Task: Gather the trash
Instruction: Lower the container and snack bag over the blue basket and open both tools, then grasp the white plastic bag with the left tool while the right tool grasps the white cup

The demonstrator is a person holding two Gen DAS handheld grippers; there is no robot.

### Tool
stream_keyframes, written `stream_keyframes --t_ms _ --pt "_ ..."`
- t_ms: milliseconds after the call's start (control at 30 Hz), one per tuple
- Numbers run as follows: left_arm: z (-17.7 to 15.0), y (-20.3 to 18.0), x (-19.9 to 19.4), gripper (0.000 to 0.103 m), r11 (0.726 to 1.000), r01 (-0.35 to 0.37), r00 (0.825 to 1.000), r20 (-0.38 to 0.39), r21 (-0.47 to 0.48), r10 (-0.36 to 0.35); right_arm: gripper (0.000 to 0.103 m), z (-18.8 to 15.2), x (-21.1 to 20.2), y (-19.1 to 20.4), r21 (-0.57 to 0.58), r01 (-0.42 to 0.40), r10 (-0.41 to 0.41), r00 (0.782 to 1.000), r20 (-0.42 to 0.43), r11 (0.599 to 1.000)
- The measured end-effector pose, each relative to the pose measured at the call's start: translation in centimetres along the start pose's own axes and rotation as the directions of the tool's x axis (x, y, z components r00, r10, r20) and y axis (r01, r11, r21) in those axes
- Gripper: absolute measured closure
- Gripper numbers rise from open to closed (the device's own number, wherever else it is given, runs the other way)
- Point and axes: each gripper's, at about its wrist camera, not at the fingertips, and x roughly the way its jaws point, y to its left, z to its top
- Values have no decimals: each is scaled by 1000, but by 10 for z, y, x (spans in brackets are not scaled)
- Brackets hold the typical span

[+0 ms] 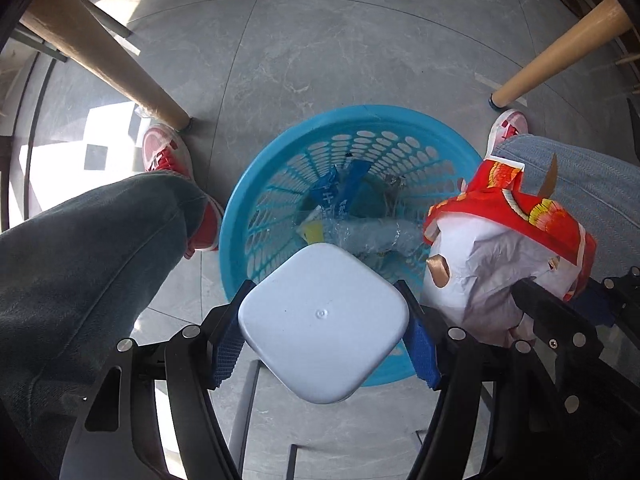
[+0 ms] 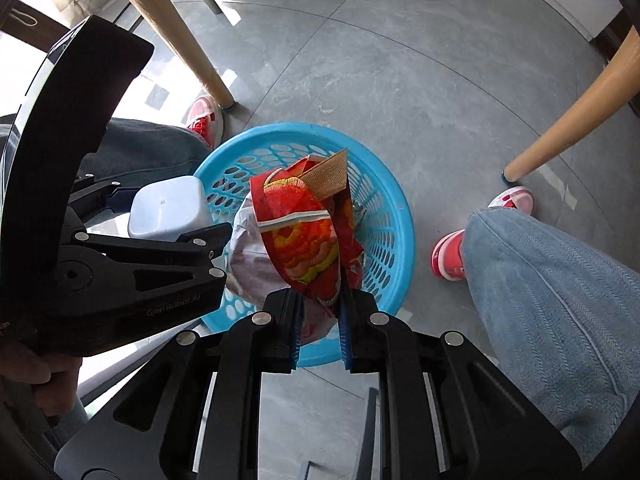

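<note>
The left gripper [image 1: 324,334] points straight down, its blue-padded fingers [image 1: 228,350] clamped on two opposite sides of a pale plastic tub [image 1: 322,322] held base-first toward the camera. The tub is squarish with rounded corners, so it shows no clear long axis from here; its flat base faces down at the blue basket [image 1: 256,196] on the floor.

Just to the right of the left gripper, the right gripper [image 2: 320,332] also points down. Its fingers [image 2: 294,336] are nearly closed, pinching the lower end of a crumpled red snack wrapper [image 2: 304,232] with a white inner lining. The wrapper's long axis runs away from the fingers, toward the far rim of the basket, with a tan torn flap at its far tip.

The basket stands on grey floor tiles between the person's two legs [image 1: 80,264] and red shoes [image 1: 164,156]; wooden table legs [image 1: 104,56] rise beyond it. It already holds blue sachets [image 1: 340,188] and clear film.

Both items hang above the basket's near half. To drop them well, I judge each hand should shift a little toward the basket's centre before letting go, since the tub sits close over the near rim and the light wrapper could drift or snag on the other gripper.
</note>
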Motion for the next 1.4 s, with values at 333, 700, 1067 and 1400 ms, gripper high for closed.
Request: stream_keyframes --t_ms 333,700,1067,1400 --pt "4 -4 24 35 998 -64 996 -70 -5 64 86 0 30 -3 40 -6 10 996 -86 999" --pt "-3 18 5 28 994 -59 997 -47 -95 55 65 -13 17 -19 114 -13 18 999 -44 993" --pt "-45 38 -83 26 987 21 993 118 -157 -2 52 -33 -45 -14 122 -50 38 995 98 991" --pt "-140 68 -196 19 981 140 916 393 -132 -77 37 -105 -121 30 -5 -171 168 964 205 985"
